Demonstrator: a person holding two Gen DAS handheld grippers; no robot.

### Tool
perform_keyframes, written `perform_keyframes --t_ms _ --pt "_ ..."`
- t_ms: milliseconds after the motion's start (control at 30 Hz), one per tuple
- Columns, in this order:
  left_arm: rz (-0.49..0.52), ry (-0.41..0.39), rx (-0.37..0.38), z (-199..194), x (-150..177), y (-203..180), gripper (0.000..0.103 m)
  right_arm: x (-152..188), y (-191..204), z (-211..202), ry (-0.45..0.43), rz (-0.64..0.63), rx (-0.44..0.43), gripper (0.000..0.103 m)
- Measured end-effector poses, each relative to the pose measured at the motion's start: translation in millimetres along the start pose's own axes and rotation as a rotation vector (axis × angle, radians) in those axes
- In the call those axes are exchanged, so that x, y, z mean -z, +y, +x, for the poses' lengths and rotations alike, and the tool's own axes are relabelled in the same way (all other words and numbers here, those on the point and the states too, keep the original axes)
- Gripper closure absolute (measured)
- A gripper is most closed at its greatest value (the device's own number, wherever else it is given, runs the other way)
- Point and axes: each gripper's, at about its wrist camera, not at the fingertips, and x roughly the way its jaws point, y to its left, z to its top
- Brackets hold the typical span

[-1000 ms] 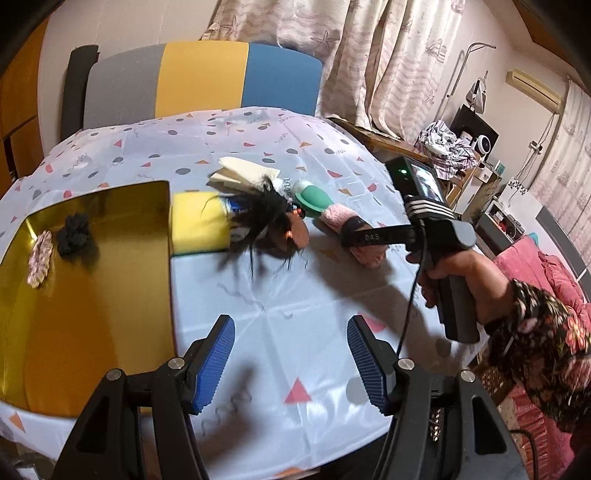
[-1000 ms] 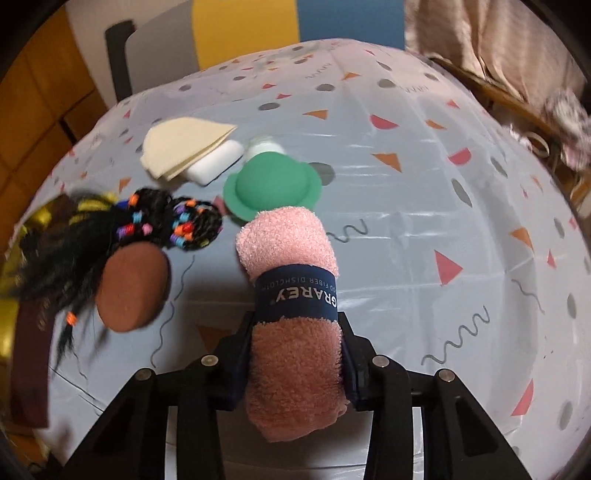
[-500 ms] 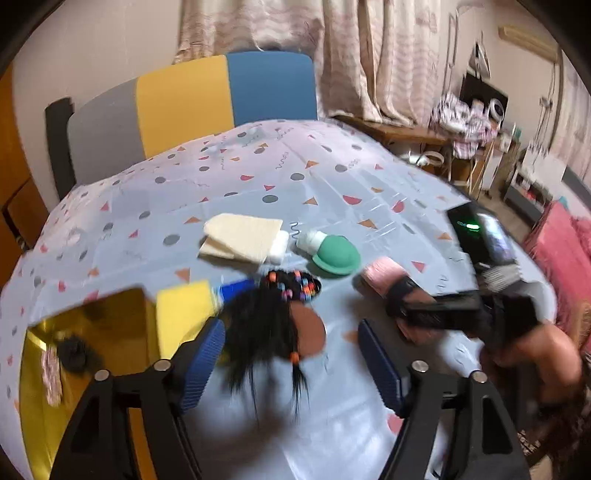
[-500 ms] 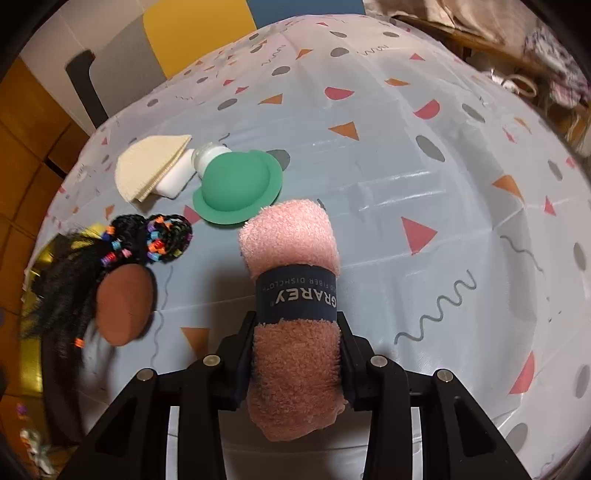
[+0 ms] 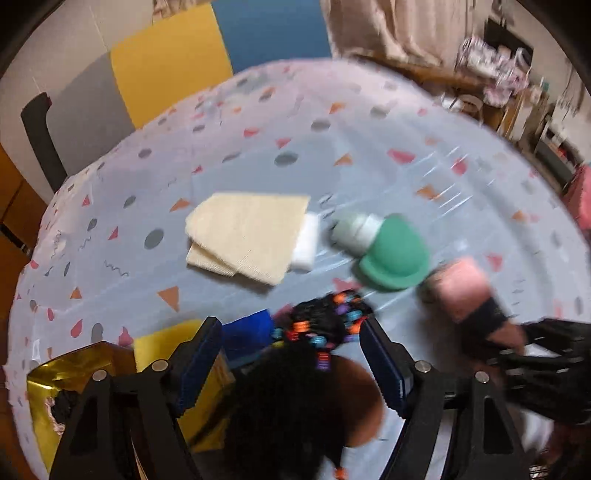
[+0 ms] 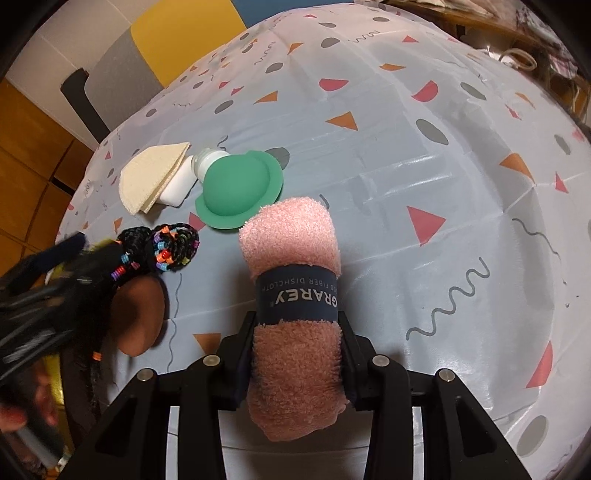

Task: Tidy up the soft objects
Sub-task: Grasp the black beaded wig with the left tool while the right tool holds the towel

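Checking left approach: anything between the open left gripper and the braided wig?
Nothing visible. The left gripper is open, and the wig with its coloured beads already lies between the blue pads, apart from both.

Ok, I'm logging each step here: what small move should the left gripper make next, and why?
Probably ease down and close. The left gripper is open, its blue pads either side of the black beaded braided hairpiece, which lies on the tablecloth. The right gripper already grips the pink rolled dishcloth.

Top of the frame there's a chair back (image 5: pixel 173 62) in grey, yellow and blue panels, curtains (image 5: pixel 388 26) upper right, cluttered shelves (image 5: pixel 509 62) far right, wooden cabinet (image 6: pixel 26 147) on the left.
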Motion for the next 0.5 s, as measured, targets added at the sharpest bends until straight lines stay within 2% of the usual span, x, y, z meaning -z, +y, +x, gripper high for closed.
perform_keyframes --t_ms 67,300,367,467,500 --pt "0.002 0.023 -0.021 10 3 4 0.025 -1 -2 0 0.002 0.012 -0.011 0.061" --pt "-0.052 0.037 0.069 24 14 8 0.025 0 -3 -2 0.002 0.011 -0.013 0.061" --pt "-0.050 0.025 0.066 23 14 3 0.025 0 -2 -1 0.002 0.008 -0.011 0.061" --pt "-0.022 0.005 0.049 21 16 -5 0.036 0 -2 -1 0.002 0.010 -0.013 0.061" --pt "-0.016 -0.001 0.048 20 15 -7 0.047 0 -2 0 0.003 0.011 -0.015 0.061"
